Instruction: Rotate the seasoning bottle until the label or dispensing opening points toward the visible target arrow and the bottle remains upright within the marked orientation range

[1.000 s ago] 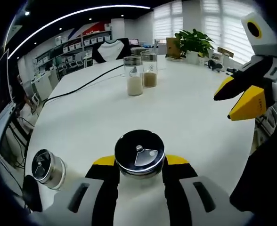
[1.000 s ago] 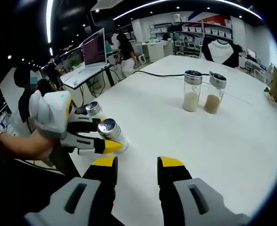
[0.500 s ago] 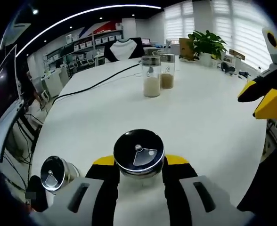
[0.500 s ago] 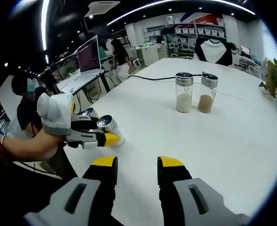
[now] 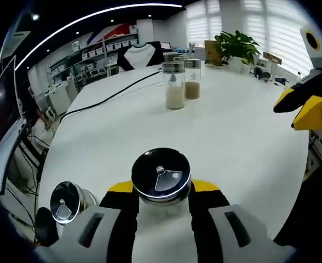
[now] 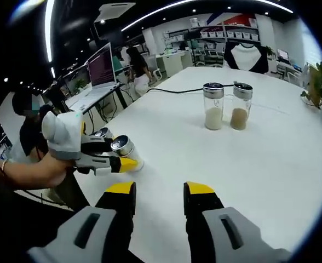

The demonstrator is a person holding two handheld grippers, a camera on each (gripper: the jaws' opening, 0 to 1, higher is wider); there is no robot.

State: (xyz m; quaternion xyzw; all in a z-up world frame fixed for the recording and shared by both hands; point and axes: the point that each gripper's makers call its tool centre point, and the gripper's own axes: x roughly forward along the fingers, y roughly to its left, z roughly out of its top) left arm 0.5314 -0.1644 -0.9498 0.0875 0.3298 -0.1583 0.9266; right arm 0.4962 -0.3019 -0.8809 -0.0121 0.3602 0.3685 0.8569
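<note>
Item: glass seasoning bottle w/ black-and-steel shaker lid [image 5: 161, 178], upright, clamped in my left gripper [image 5: 161, 193]. Lid's wedge opening faces away from me. My right gripper [image 6: 159, 193]: well apart, jaws parted, empty.

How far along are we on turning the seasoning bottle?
Done: the left claw is closed on the seasoning bottle, which stands upright near the table edge. In hand: the turn itself; the lid's wedge-shaped opening faces right in the left gripper view. Left: I can't spot a target arrow, so alignment is unconfirmed. The right claw is open and idle.
</note>
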